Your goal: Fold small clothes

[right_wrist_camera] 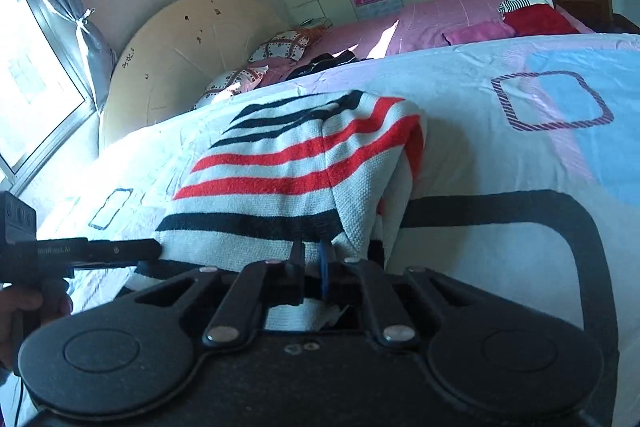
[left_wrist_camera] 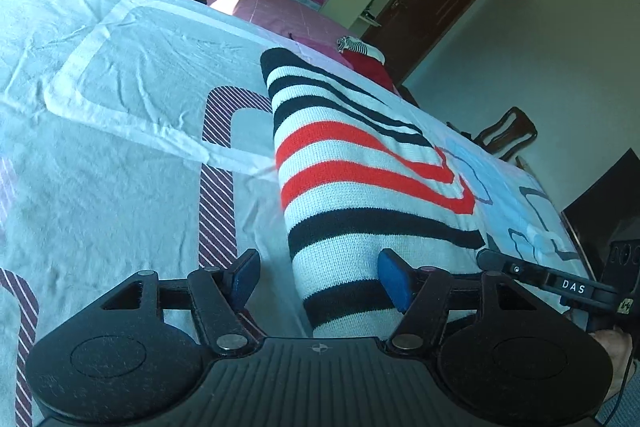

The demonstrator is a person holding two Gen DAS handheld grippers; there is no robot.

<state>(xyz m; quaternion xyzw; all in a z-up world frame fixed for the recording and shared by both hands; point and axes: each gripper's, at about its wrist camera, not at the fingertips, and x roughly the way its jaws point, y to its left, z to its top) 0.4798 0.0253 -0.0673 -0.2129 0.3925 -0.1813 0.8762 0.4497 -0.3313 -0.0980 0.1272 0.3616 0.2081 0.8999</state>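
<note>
We see the striped sweater (left_wrist_camera: pixel 360 179) lying folded on the white bed sheet (left_wrist_camera: pixel 120 75). Our left gripper (left_wrist_camera: pixel 320 277) has its blue-padded fingers (left_wrist_camera: pixel 394 283) spread wide, holding nothing, the near edge of the sweater lying between them. Our right gripper (right_wrist_camera: pixel 310 259) has its fingers pinched together on the sweater's near hem, knit bunched above them. A red garment (right_wrist_camera: pixel 536 19) lies on the pink bed beyond.
</note>
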